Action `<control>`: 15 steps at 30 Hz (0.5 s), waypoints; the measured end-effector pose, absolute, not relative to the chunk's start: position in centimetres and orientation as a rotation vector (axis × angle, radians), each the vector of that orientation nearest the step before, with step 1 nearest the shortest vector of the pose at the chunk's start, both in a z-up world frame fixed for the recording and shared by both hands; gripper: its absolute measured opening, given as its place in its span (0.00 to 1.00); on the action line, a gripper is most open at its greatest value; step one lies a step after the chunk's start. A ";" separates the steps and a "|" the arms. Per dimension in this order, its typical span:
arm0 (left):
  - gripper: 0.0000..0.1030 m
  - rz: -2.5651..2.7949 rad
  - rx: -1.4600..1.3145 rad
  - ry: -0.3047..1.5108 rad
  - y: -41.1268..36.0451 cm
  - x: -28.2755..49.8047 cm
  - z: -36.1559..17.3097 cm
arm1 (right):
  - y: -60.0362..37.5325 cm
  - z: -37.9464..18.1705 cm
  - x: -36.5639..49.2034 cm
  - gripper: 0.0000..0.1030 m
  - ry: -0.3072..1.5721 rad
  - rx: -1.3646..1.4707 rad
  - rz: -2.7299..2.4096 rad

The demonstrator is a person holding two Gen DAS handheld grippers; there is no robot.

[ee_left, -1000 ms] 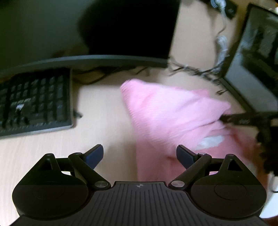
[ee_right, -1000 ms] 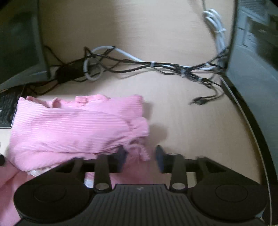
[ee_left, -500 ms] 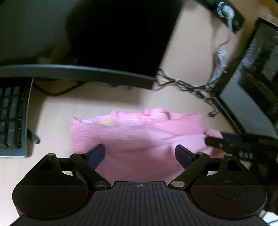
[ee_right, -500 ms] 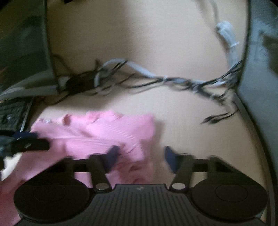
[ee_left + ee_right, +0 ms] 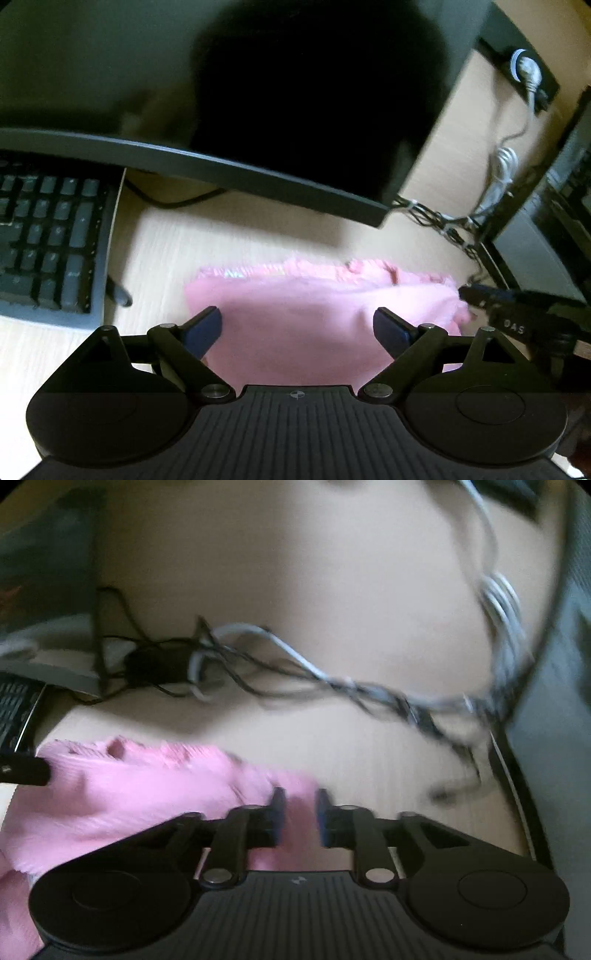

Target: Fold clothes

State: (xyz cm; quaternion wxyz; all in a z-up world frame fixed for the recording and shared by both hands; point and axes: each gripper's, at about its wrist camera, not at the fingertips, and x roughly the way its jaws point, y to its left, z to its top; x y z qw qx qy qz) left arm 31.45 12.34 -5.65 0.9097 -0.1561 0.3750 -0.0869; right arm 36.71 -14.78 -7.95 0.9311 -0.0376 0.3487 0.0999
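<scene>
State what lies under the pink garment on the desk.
The pink garment lies on the light wooden desk, which shows bare around its edges. The garment is folded over itself, so its lower layers, and anything beneath them, are covered and cannot be seen.

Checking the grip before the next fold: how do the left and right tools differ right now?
The left tool has its fingers spread wide and holds nothing; the right tool has its fingers close together with a bit of the pink garment between them. The left hangs over the garment's middle; the right is at its edge, near the cables. Both have black bodies and blue pads.
</scene>
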 end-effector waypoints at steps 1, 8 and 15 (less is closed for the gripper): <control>0.90 -0.193 -0.318 0.770 12.2 30.9 -5.4 | -15.5 -7.7 36.2 0.42 0.716 -0.037 0.204; 0.91 -0.288 -0.273 0.817 10.0 28.6 -6.3 | -17.0 -7.2 34.9 0.47 0.720 0.184 0.262; 0.91 -0.314 -0.284 0.836 9.7 28.0 -6.8 | -14.1 -5.1 35.9 0.10 0.684 0.234 0.394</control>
